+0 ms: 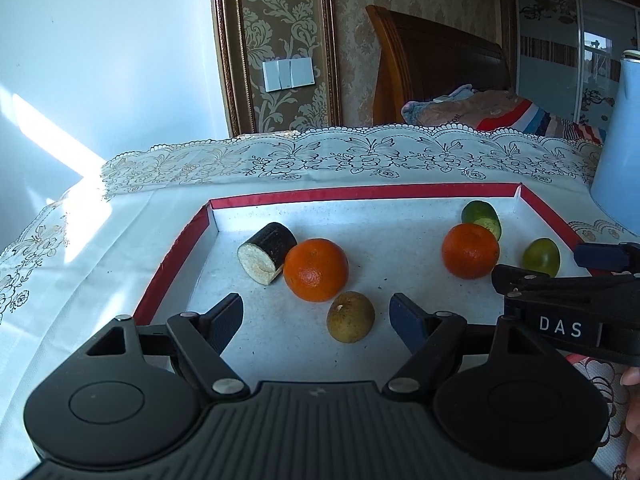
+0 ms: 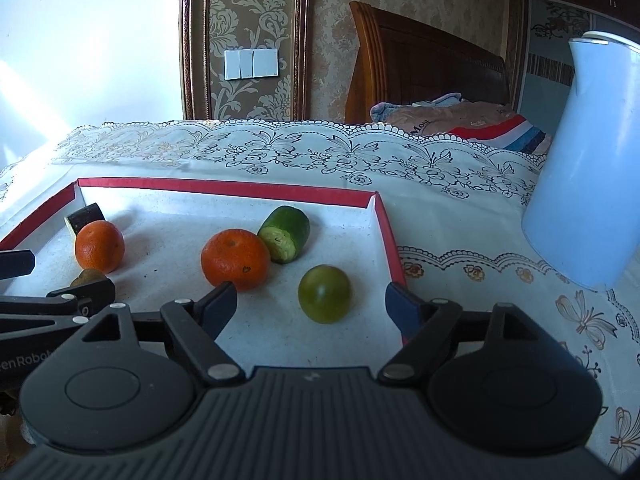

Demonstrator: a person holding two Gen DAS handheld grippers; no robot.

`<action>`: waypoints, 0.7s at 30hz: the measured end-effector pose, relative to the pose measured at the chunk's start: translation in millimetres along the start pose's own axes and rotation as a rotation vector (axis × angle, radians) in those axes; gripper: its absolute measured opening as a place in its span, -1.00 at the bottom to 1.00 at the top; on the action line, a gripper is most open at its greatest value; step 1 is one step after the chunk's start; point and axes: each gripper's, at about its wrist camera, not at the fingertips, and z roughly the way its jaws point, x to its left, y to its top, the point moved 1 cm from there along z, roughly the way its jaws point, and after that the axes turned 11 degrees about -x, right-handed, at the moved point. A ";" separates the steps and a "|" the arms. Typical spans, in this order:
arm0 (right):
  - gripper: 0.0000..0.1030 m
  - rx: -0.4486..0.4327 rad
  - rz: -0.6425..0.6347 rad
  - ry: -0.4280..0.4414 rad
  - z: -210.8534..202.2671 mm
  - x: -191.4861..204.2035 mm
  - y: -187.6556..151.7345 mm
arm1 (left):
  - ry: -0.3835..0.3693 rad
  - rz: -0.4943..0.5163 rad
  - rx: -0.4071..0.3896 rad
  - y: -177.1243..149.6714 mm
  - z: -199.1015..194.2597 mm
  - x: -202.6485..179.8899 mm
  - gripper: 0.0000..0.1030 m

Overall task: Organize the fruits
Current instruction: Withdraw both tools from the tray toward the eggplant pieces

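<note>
Inside the shallow red-rimmed white cardboard tray, we hold our left gripper wide around the brownish-green round fruit, untouched, and our right gripper wide around the green round fruit, likely so each fruit sits freely in its own half.

Strong daylight enters from the left and blows out the plain white wall into glare in both views, with a bright slanting patch low on it. The same light whitens the left edge of the lace-patterned white tablecloth on the worktop. Inside the shallow red-rimmed white tray the round orange fruits cast soft shadows to the right and look crisp. The far patterned wallpaper is dimmer. Fisheye distortion bends the worktop's far edge and darkens the lower corners.
</note>
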 end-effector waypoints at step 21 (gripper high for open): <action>0.75 -0.026 0.004 0.025 -19.2 1.4 -2.5 | -0.020 -0.041 -0.045 -5.2 -37.6 11.0 0.56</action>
